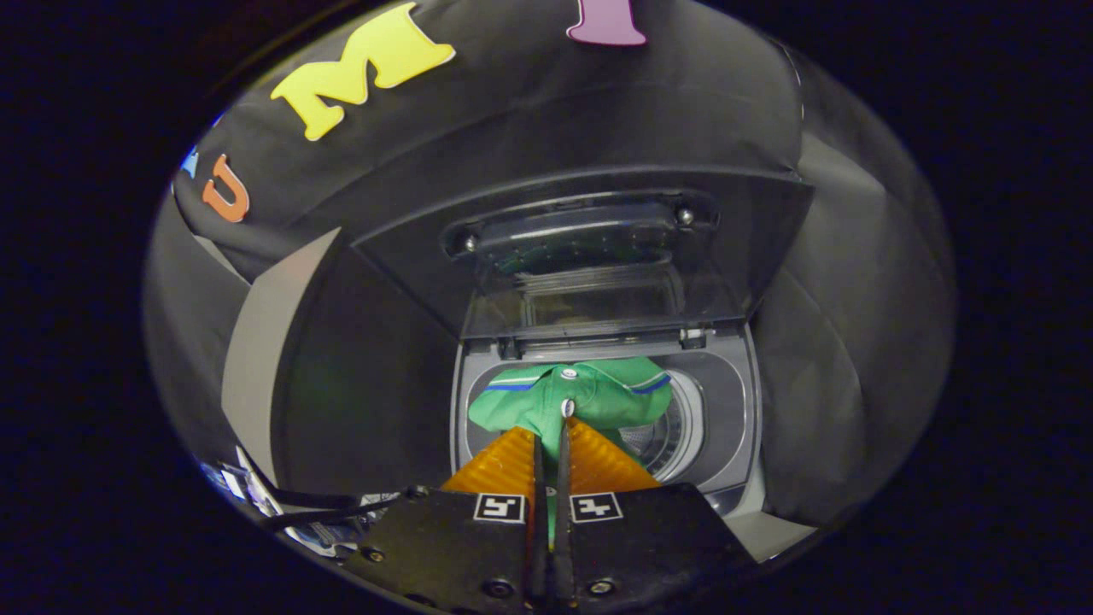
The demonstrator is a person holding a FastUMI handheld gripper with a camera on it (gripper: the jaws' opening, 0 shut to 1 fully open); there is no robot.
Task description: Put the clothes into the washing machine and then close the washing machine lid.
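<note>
Gripper (551, 427): fingers pinched narrow on green shirt (570, 397), held bunched for carrying. Shirt: draped just ahead, over washing machine (733, 401) opening, not yet dropped in. Lid (589, 243): propped upright beyond, leaving drum accessible.

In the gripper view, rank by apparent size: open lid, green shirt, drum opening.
1. Lid, largest.
2. Green shirt, pinched between the shut fingers.
3. Drum opening: mostly covered by the shirt, so its rank is unsure.
</note>
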